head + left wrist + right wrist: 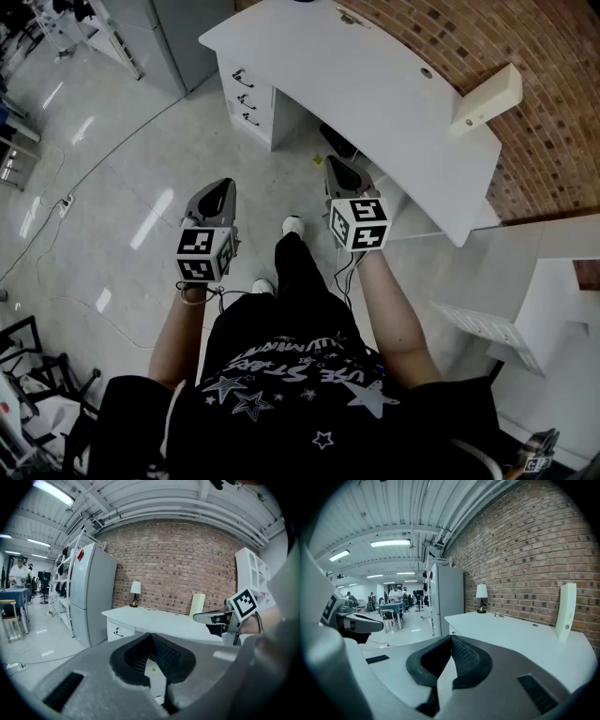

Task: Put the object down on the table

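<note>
Grey floor point(112, 178) under left tool point(219, 187) and right tool point(339, 171). Brick wall point(553, 84) behind bench. White curved bench point(375, 84) ahead of both tools, well apart from tips. Tall grey cabinet point(91, 597) ahead-left of left tool. Tools side by side in air, tipped slightly down; each has jaws closed tip to tip, nothing between. Cream box point(487, 98) upright on bench, ahead-right of right tool. Lamp point(135, 588) on bench, ahead of left tool. Which thing task means: cannot tell.
</note>
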A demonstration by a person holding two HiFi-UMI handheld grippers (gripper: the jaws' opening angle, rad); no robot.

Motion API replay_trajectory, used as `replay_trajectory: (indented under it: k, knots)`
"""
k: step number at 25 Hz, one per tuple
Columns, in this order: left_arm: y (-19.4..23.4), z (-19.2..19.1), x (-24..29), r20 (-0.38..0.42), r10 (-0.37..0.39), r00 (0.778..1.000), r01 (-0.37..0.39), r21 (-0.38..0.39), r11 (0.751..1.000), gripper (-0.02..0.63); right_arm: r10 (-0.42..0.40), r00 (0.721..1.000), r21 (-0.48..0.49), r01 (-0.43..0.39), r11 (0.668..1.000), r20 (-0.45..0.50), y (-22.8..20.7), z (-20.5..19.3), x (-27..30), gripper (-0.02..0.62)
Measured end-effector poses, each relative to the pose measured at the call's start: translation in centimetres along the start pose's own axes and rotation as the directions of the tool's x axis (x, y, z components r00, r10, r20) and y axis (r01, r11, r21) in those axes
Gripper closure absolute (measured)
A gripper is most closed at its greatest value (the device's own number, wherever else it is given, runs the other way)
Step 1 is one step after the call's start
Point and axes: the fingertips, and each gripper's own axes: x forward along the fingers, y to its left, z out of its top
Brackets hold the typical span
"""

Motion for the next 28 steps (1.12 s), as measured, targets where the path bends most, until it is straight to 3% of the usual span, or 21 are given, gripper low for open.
replay_trajectory:
  k: [13, 17, 22, 24, 28]
  knots:
    - [-0.7, -1.9, -3.2, -0.002, -0.006, 1.0, 0.006, -0.022, 1.0, 0.586, -0.004, 1.0, 0.008, 0.004, 1.0, -0.013, 0.8, -1.5, -3.0, 0.594]
    - [-0.1, -1.4, -2.7, 0.004, -0.005, 1.0, 0.005, -0.015, 1.0, 0.586, -0.001, 1.0, 0.021, 0.001, 1.0, -0.002, 0.7, -1.4, -2.7, 0.594]
    - [0.7, 0.1, -0.7, 0.019, -0.003, 1.0, 0.003, -0.015, 1.0, 0.586, -0.054, 0.998, 0.022, 0.053, 0.998, 0.04, -1.1, 0.0, -1.3, 0.591]
    - [1.1, 0.8, 0.5, 0.023, -0.006, 1.0, 0.006, -0.013, 1.0, 0.586, -0.043, 0.998, 0.016, 0.042, 0.999, 0.042, -1.7, 0.7, -0.2, 0.516]
    - [1.9, 2.7, 3.3, 0.036, -0.008, 0.999, 0.009, -0.006, 1.0, 0.586, -0.037, 0.999, 0.012, 0.037, 0.999, 0.03, -3.7, 1.9, 2.6, 0.428]
